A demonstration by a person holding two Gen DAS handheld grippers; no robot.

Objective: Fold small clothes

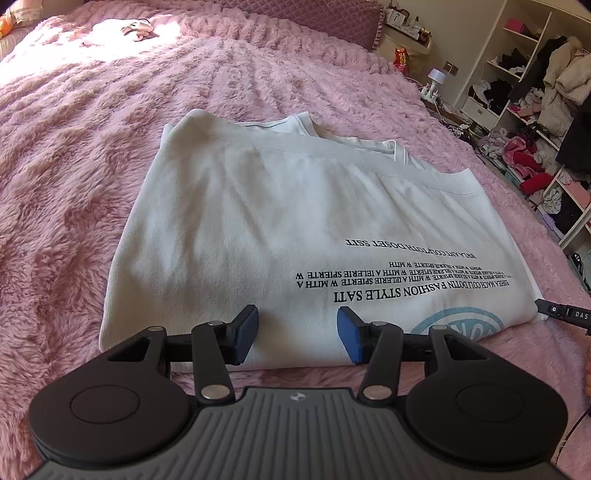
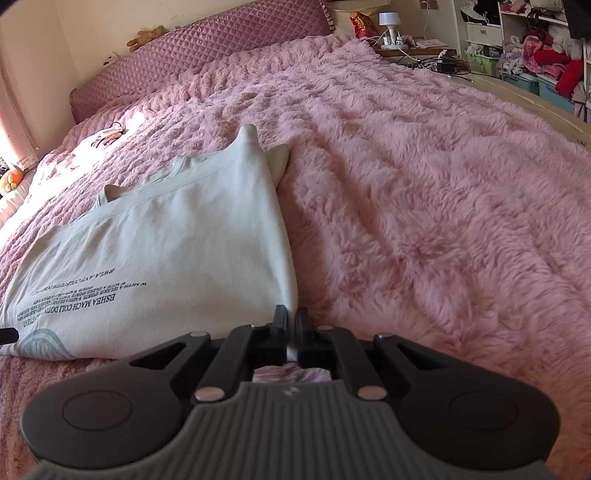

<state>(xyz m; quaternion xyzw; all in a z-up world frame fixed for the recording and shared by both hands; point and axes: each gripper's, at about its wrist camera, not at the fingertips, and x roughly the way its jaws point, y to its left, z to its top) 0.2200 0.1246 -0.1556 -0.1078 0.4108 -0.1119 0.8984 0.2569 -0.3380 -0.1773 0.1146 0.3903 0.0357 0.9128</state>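
Observation:
A white T-shirt (image 1: 258,221) with upside-down black lettering and a blue round print lies partly folded on the pink bed. My left gripper (image 1: 297,334) hovers at the shirt's near edge, its blue pads (image 1: 246,332) standing apart with only flat cloth beneath them. In the right wrist view the same T-shirt (image 2: 166,251) fills the left half. My right gripper (image 2: 290,326) is shut on the shirt's near right corner, and a strip of white cloth shows pinched between its black fingers. A black part of the right gripper (image 1: 563,314) pokes in at the right edge of the left wrist view.
A fluffy pink blanket (image 2: 424,203) covers the whole bed, with a quilted headboard (image 2: 221,40) at the far end. A small garment (image 1: 138,29) lies in sunlight near the pillows. Shelves crowded with clothes (image 1: 535,129) and a bedside table with a lamp (image 2: 389,22) stand to the right.

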